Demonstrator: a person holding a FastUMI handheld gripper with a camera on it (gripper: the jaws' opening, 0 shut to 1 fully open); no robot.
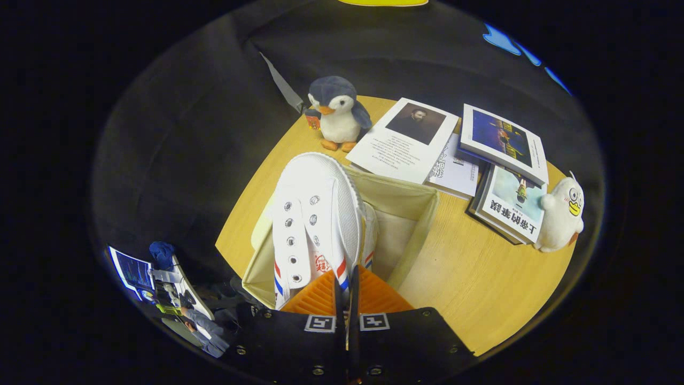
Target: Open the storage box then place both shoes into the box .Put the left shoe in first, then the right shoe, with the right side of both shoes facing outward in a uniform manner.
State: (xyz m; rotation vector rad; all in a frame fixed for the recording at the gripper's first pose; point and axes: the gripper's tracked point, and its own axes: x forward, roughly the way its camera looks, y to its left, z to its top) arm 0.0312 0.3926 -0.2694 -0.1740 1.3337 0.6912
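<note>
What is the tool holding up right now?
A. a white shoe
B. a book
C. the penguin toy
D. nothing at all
A: the tool has its fingers closed on the side wall of a white shoe, held over the open storage box, while the penguin toy stands on the table beyond.

Toys and books on a round wooden table

A grey-and-white plush penguin stands at the far edge of the light wooden table, a small orange carton touching its side. Beside it lie a white booklet with a portrait, overlapping stacked books, and a white plush ghost-like duck toy against the stack.
</note>
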